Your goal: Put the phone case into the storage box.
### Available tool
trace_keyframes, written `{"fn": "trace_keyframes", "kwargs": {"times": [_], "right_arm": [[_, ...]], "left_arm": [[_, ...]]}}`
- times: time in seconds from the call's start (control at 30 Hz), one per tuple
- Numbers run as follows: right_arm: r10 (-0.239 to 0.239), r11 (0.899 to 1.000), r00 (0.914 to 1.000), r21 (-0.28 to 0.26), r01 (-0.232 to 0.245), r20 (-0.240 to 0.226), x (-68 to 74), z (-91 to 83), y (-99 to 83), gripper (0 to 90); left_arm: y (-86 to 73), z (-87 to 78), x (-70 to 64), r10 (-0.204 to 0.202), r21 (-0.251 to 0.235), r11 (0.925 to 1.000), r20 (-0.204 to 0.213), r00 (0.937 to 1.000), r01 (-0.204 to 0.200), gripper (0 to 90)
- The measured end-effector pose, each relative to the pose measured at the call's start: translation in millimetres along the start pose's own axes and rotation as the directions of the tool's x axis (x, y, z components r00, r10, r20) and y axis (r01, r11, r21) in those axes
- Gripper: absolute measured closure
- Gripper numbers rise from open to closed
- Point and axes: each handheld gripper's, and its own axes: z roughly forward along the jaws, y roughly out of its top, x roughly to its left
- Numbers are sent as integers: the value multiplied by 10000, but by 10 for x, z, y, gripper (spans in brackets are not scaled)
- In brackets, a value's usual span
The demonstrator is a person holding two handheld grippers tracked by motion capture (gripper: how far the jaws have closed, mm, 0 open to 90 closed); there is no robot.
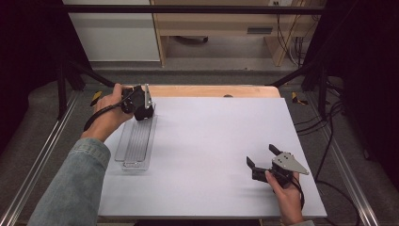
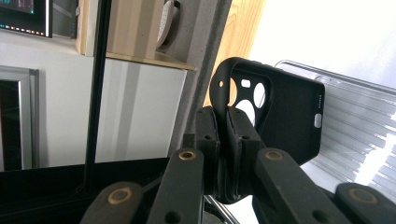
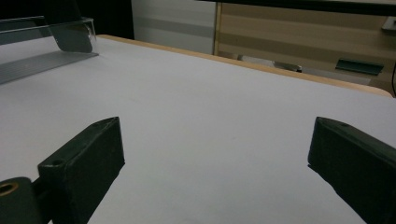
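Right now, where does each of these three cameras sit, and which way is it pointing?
High view: fixed above the person's side, looking forward and down on the white table; both forearms, left gripper and right gripper show.
Left gripper view: rides the left gripper, looking along its shut jaws at the black phone case they pinch.
Right gripper view: rides the right gripper, looking low across the table between open jaws.
All three views share the clear tray.

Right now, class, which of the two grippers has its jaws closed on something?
The left gripper, over the clear tray: its jaws pinch the edge of a black phone case. The right gripper rests open, holding nothing.
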Motion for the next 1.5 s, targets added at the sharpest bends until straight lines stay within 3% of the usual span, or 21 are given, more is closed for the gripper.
{"fn": "trace_keyframes", "kwargs": {"times": [0.53,1.4,1.5], "right_arm": [[44,10000,10000,36,-44,-45,9,8,-3,39],[107,9999,9999,117,-107,-7,1,13,-19,37],[123,9998,9999,140,-124,24,1,15,-23,37]], "left_arm": [[25,77,47,-110,9,9999,-20,9999,110,832],[75,250,135,139,127,9998,-158,9998,-137,793],[71,285,150,-91,85,9999,-179,9998,93,768]]}}
